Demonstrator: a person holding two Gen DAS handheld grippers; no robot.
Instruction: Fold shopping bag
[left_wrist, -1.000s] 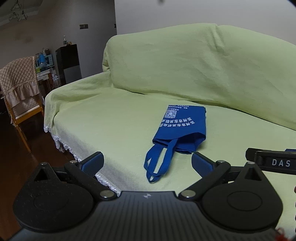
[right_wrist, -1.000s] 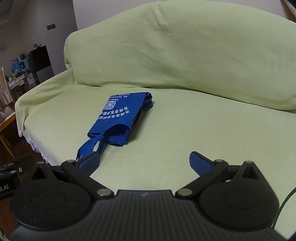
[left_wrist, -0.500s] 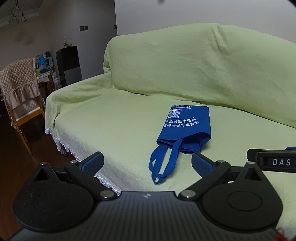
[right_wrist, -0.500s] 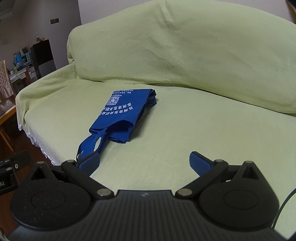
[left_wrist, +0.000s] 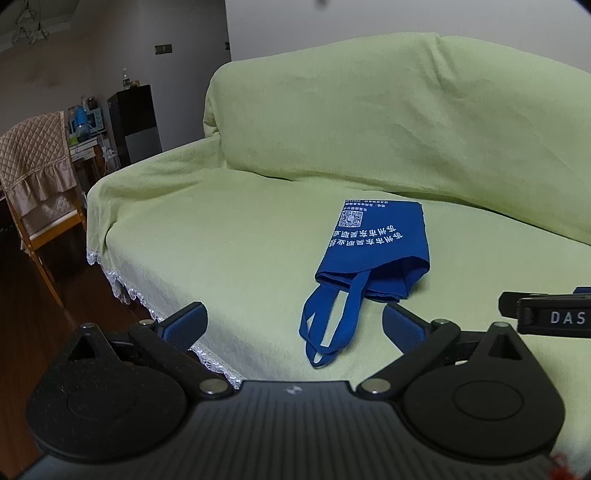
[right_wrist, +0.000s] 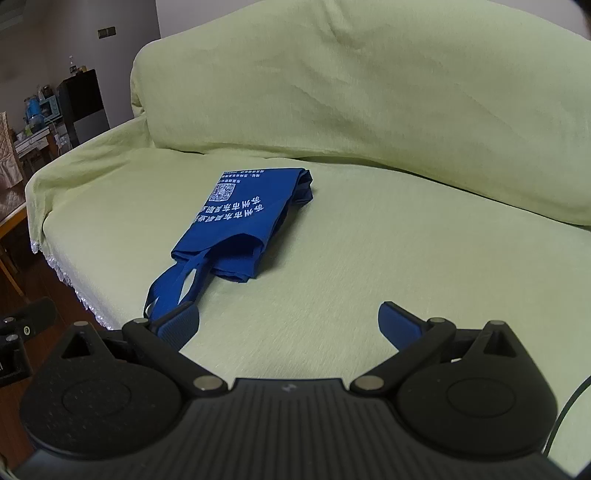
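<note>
Left wrist: 1 bag, 2 handles, 1 sofa

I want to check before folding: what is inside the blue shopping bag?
The blue shopping bag lies flat on the green sofa cover. Through its open mouth only blue inner fabric shows; deeper inside is covered.

Shopping bag: blue, non-woven look, white printed characters and QR code on upper face. Lies flat on sofa seat, green cover beneath. Closed bottom edge toward backrest, open mouth toward seat's front edge. Mouth gapes slightly, inner layers visible. Side gusset folds show along right edge in right wrist view. Two handles, loop straps, trail from mouth across seat toward front edge, overlapping each other. Bag not yet folded.
</note>
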